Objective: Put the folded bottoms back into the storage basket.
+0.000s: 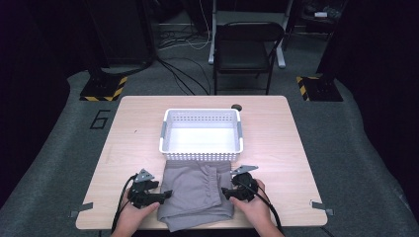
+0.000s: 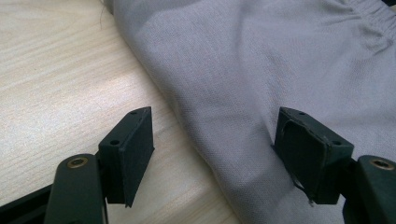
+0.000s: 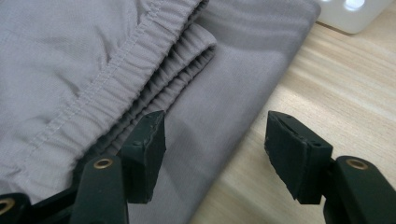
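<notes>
Garment: grey cloth (image 1: 197,192) with an elastic waistband, folded, lying flat on the tabletop (image 1: 276,143) at the near edge, just in front of the basket (image 1: 201,135); its near hem reaches the tabletop's front edge
Basket: white, perforated walls, standing upright at the middle of the tabletop, its near wall touching or just beside the far edge of the cloth
Left gripper (image 1: 165,195): at the left edge of the cloth, held level and pointing right toward it
Left fingers (image 2: 133,149): spread wide, pinching nothing; one sits over bare wood just left of the cloth, the other (image 2: 308,154) rests on or just above the cloth, and the cloth's edge runs between them
Right gripper (image 1: 225,192): at the right side of the cloth, pointing left toward it, a hand (image 1: 254,205) around its body
Right fingers (image 3: 147,149): spread, pinching nothing; one is over the cloth beside the gathered waistband (image 3: 154,60), the other (image 3: 294,154) over bare wood, with the cloth's right edge between them
Small dark knob (image 1: 236,106): on the tabletop just behind the basket's far right corner
Chair (image 1: 247,49): dark, on the floor well behind the basket
</notes>
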Demonstrator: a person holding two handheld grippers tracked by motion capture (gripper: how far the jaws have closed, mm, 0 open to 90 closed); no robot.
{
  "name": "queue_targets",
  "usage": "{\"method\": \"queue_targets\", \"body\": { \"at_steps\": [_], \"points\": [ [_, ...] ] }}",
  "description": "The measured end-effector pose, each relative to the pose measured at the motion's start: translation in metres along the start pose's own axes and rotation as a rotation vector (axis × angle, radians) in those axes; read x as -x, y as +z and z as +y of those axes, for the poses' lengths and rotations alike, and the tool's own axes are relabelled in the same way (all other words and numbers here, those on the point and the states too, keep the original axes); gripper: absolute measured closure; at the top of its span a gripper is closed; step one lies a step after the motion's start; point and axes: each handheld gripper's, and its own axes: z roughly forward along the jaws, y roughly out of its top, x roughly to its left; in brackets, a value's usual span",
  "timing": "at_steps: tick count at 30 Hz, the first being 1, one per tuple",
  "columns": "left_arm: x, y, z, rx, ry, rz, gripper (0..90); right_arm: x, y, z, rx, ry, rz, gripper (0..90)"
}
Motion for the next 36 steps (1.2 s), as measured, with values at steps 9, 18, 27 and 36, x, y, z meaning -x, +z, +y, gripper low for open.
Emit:
{"method": "queue_targets", "body": {
  "at_steps": [9, 18, 27, 36],
  "points": [
    [0.001, 0.000, -0.001, 0.003, 0.007, 0.006, 28.3, -0.006, 0.006, 0.001, 0.000, -0.052, -0.030, 36.3],
    [0.002, 0.000, -0.001, -0.004, 0.008, 0.011, 28.5, -0.009, 0.005, 0.000, 0.005, -0.088, -0.011, 49.8],
    [0.002, -0.001, -0.001, -0.016, 0.021, 0.012, 28.7, -0.007, 0.003, 0.001, -0.015, -0.050, 0.057, 76.0],
    [0.003, -0.001, 0.000, -0.022, 0.005, 0.021, 28.7, -0.005, 0.002, 0.001, -0.032, -0.027, 0.084, 83.6]
  ]
}}
